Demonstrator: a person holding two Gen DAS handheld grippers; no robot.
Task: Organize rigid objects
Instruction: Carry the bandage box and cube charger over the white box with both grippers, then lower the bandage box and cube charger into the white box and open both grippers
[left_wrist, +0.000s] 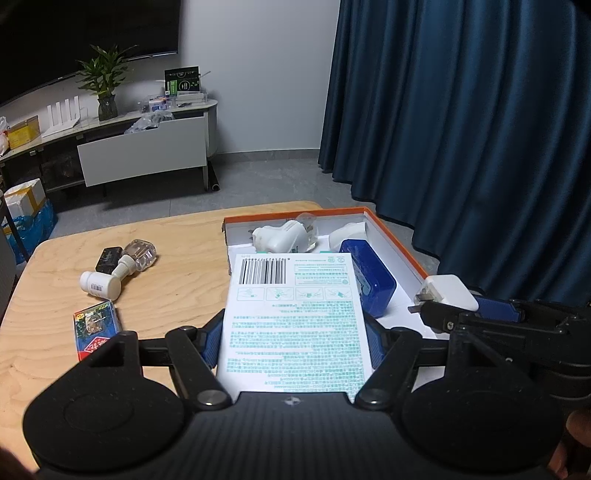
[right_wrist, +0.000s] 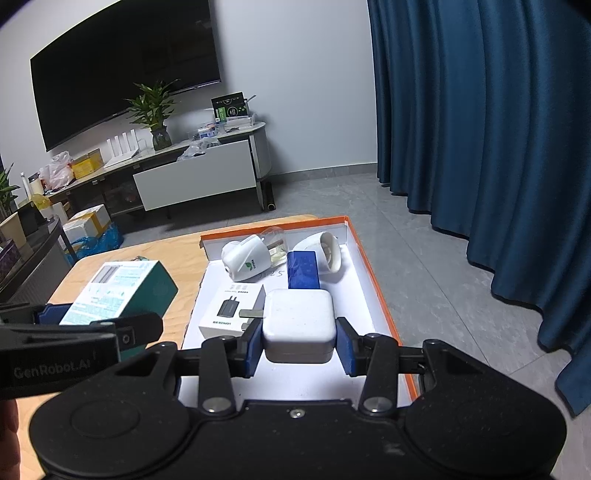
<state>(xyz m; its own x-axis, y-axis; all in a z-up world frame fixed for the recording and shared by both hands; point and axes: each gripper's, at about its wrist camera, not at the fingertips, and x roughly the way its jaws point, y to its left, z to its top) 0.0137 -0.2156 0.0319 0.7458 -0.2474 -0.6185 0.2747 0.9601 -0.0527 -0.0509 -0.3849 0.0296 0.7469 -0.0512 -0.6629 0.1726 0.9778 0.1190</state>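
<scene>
My left gripper (left_wrist: 295, 343) is shut on a green box (left_wrist: 295, 321) whose white back, with a barcode and green print, faces the camera. The box hangs over the near left edge of the orange-rimmed tray (left_wrist: 399, 240). My right gripper (right_wrist: 299, 343) is shut on a white plug charger (right_wrist: 299, 325), prongs pointing left, held just above the tray floor (right_wrist: 354, 295). The left wrist view shows the charger (left_wrist: 448, 291) in the right gripper (left_wrist: 452, 302) at the tray's right rim. In the right wrist view, the left gripper (right_wrist: 99, 314) holds the green box (right_wrist: 125, 291) left of the tray.
The tray holds a blue box (right_wrist: 303, 269), a white charger carton (right_wrist: 231, 306), a white plug-in device (right_wrist: 243, 262) and a white round one (right_wrist: 321, 251). On the wooden table (left_wrist: 177, 280) lie a pill bottle (left_wrist: 99, 284), a glass bottle (left_wrist: 142, 254), a black item (left_wrist: 108, 258) and a colourful pack (left_wrist: 96, 328).
</scene>
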